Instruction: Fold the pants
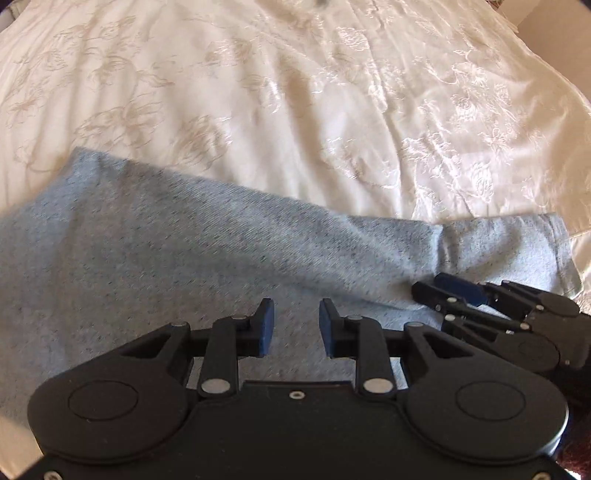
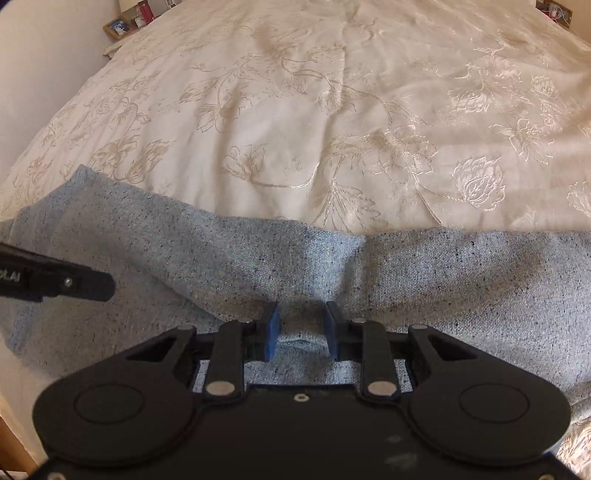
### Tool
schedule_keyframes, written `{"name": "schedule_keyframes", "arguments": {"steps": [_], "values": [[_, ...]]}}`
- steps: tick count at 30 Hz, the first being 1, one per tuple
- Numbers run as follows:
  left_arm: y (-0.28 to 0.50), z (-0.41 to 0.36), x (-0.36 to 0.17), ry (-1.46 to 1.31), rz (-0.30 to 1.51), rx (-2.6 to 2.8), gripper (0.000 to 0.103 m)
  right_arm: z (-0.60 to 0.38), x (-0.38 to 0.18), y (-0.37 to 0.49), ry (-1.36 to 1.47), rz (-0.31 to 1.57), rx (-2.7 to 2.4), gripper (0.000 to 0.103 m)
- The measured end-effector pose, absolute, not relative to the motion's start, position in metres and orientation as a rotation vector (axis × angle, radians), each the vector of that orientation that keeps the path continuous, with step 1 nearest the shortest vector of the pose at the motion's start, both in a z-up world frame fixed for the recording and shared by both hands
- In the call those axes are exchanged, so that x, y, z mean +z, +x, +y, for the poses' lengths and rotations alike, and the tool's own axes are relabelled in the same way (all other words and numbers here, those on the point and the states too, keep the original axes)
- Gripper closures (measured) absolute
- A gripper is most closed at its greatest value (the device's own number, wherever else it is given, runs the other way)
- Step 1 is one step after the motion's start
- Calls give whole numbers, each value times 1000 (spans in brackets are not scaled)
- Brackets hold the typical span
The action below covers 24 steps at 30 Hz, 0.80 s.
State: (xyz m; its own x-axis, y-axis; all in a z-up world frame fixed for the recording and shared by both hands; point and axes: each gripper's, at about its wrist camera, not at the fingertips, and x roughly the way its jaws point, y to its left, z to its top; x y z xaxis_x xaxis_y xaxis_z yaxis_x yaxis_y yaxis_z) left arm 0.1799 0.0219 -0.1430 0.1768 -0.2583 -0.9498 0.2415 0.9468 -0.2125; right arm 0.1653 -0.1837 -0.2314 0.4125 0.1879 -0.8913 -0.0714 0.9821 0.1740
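Right wrist: grey pants [image 2: 443,280] on floral cream bedspread [image 2: 295,110]; both tongs agape, empty; cluttered nightstand [image 2: 122,26] beyond.

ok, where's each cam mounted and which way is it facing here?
Left wrist: sits on the left tool, angled down along its open fingers at the grey pants on the floral bedspread; right tool shows at right.
Right wrist: sits on the right tool, angled down at the pants, fingers straddling a fabric ridge; left tool tip at left.
Shared: pants, bedspread, each other's tool.
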Motion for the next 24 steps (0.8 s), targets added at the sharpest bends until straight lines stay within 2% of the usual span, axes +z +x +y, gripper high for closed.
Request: {"name": "schedule_keyframes", "arguments": {"steps": [6,11,14,17,24], "values": [[220,-9,-193,43,1418,-330,69,-200,-208,169,78,1084,158,75],[231,-7,-192,-31,1457,-282,69,-250,-193,160,176,1080,33,74],[212,-1,-190,-6,1461,-307,68,-274,-190,155,229,1075,-14,73],[182,8,-194,-5,1459,-304,67,-288,-213,160,275,1153,-55,74],[114,20,-195,55,1459,-311,66,-307,-232,110,242,1243,-60,75]]}}
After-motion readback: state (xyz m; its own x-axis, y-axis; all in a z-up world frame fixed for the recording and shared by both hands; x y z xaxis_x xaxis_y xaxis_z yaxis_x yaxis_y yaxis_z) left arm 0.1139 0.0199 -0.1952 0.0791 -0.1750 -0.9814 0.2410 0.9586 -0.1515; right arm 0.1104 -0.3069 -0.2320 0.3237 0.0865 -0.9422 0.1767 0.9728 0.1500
